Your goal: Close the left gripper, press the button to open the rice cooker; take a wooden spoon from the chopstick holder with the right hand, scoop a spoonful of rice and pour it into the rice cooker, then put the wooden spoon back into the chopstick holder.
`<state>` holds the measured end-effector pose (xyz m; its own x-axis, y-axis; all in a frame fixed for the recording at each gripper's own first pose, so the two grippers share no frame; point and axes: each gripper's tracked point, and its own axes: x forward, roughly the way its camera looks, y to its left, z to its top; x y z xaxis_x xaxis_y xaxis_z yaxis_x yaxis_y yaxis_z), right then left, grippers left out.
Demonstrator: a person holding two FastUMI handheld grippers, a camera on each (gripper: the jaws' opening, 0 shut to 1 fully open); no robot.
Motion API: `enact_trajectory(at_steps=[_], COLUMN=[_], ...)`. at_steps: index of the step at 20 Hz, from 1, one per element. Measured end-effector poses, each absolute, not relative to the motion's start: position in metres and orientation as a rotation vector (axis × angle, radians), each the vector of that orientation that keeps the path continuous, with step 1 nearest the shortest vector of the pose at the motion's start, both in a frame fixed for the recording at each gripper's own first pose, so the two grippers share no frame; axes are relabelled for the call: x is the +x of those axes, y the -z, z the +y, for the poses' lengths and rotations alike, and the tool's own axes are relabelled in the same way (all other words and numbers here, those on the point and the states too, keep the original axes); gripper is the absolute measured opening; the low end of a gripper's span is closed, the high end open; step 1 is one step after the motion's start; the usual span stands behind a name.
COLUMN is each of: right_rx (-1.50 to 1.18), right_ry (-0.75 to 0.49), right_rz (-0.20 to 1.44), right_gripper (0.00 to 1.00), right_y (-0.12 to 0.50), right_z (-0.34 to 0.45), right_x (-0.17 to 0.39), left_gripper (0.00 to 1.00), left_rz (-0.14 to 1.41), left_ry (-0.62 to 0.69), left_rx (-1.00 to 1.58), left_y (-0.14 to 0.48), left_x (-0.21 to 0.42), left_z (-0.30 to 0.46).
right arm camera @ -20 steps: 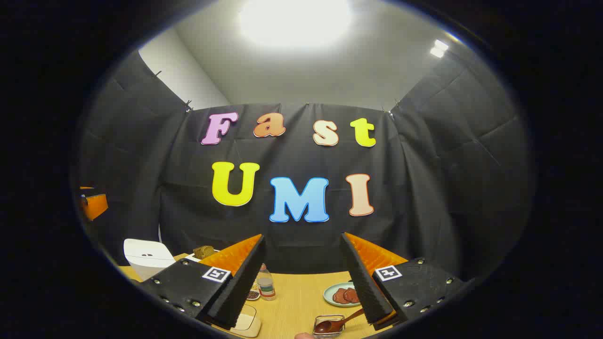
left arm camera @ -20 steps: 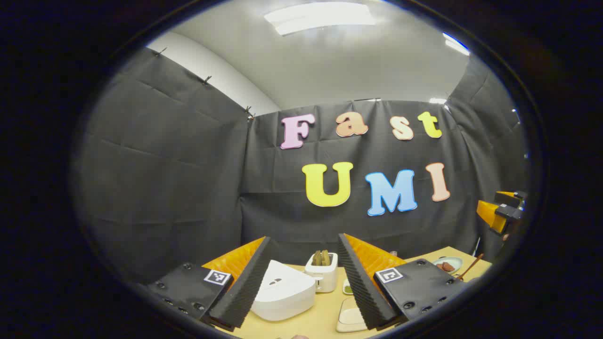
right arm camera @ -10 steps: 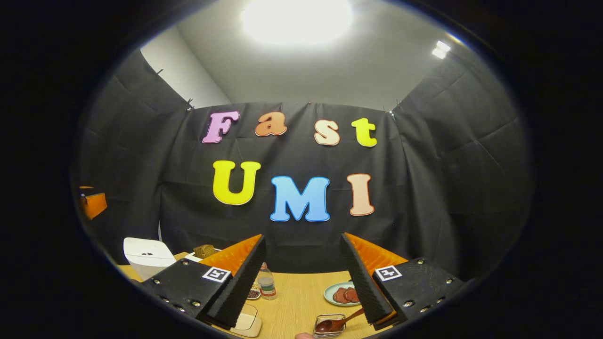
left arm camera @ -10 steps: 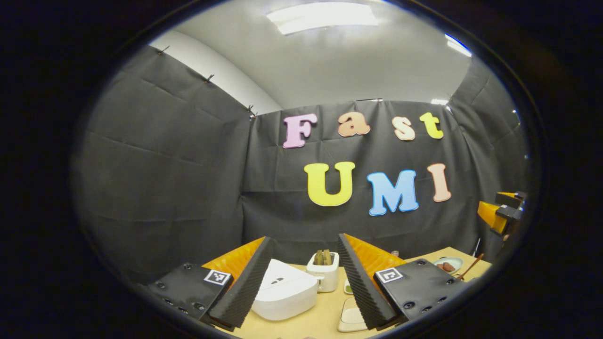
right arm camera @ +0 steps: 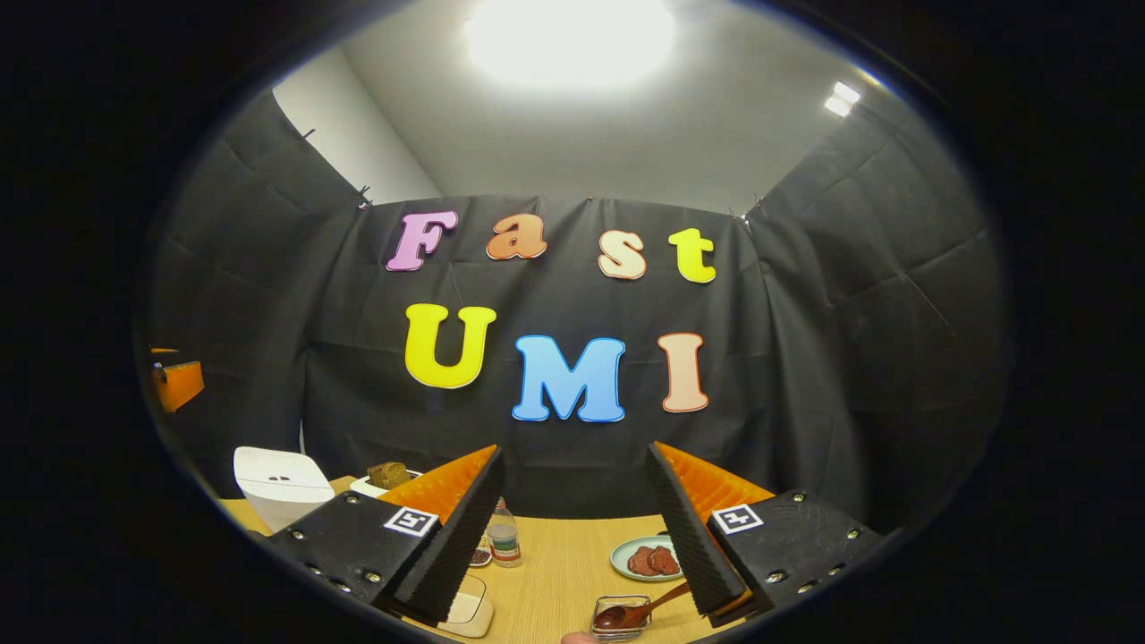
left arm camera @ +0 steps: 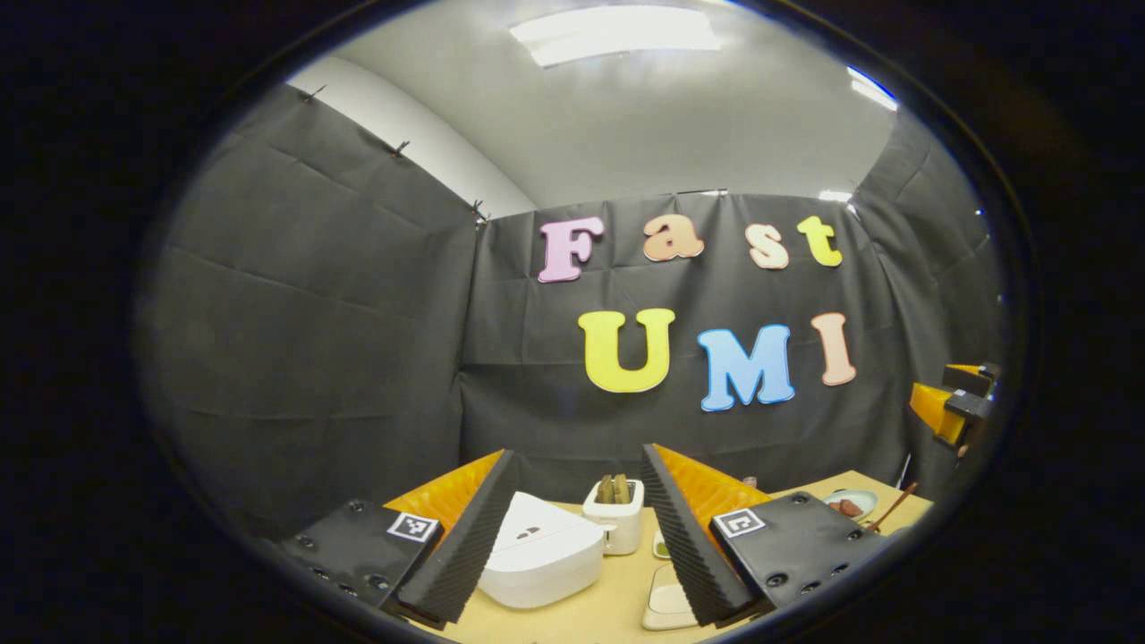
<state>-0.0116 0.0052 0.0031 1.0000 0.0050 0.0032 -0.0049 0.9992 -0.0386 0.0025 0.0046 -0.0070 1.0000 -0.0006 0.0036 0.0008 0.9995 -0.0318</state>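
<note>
On the wooden surface ahead of the left gripper, the white rice cooker sits lid down, framed low between the fingers, which are spread wide and hold nothing. Right gripper also has wide fingers, empty, raised above the surface. Wooden spoon lies with its bowl in a small clear holder at the bottom edge of the right gripper view, handle running up toward the right finger. Plate with brown slices is behind it, a small bottle near the left finger. Toaster with bread stands just behind the cooker in the left gripper view. Rice supply: cannot tell which dish holds it.

Step in hand, judged: nothing started, button not pressed. To do it well: bring the left fingers together first so they form one blunt tip, then tilt down onto the dark marks on the cooker top, likely the button; press straight, not at a slant, so the cooker does not slide. Keep the right gripper back from the lid's swing until it pops
</note>
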Motion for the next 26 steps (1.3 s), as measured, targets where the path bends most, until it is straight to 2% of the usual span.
enact_trajectory(at_steps=[1, 2, 5, 6, 9, 10, 11, 12, 13, 14, 15, 25, 26], right_rx=[-0.041, -0.042, -0.052, -0.054, -0.054, -0.055, -0.059, -0.061, -0.063, -0.064, -0.065, -0.097, -0.098], right_ry=[-0.008, -0.013, -0.014, -0.014, -0.008, -0.006, -0.001, 0.005, 0.011, 0.017, 0.024, 0.117, 0.13], right_rz=[-0.006, -0.011, -0.022, -0.017, -0.016, -0.02, -0.02, -0.016, -0.011, -0.006, -0.002, 0.014, 0.016], right_gripper=[0.96, 0.95, 0.96, 0.94, 0.96, 0.96, 0.95, 0.96, 0.96, 0.96, 0.96, 0.96, 0.96], right_y=[-0.004, -0.007, -0.009, -0.008, -0.009, -0.011, -0.01, -0.009, -0.008, -0.008, -0.008, -0.011, -0.01], right_z=[0.006, 0.008, 0.009, 0.009, 0.008, 0.007, 0.006, 0.005, 0.005, 0.005, 0.004, 0.003, 0.002], right_x=[-0.012, -0.013, -0.015, -0.014, -0.015, -0.015, -0.015, -0.015, -0.015, -0.016, -0.017, -0.05, -0.054], left_gripper=[0.94, 0.99, 0.86, 0.73, 0.45, 0.42, 0.34, 0.16, 0.17, 0.1, 0.08, 0.08, 0.11], left_rz=[-0.004, -0.003, 0.0, -0.009, -0.019, -0.017, -0.017, -0.018, -0.019, -0.011, -0.001, 0.092, 0.109], left_ry=[-0.002, -0.003, 0.012, 0.012, 0.05, 0.06, 0.065, 0.069, 0.076, 0.084, 0.082, 0.155, 0.15], left_rx=[-0.036, -0.04, -0.019, -0.003, 0.02, 0.023, 0.024, 0.022, 0.019, 0.022, 0.027, 0.008, 0.009], left_y=[0.009, 0.008, 0.007, 0.004, 0.0, 0.002, 0.001, -0.002, 0.001, 0.006, 0.008, 0.056, 0.064], left_x=[0.002, 0.003, 0.0, 0.0, 0.004, 0.009, 0.012, 0.011, 0.016, 0.022, 0.023, 0.11, 0.121], left_z=[0.006, 0.006, 0.013, 0.018, 0.008, 0.005, 0.009, 0.008, 0.011, 0.012, 0.018, 0.058, 0.066])
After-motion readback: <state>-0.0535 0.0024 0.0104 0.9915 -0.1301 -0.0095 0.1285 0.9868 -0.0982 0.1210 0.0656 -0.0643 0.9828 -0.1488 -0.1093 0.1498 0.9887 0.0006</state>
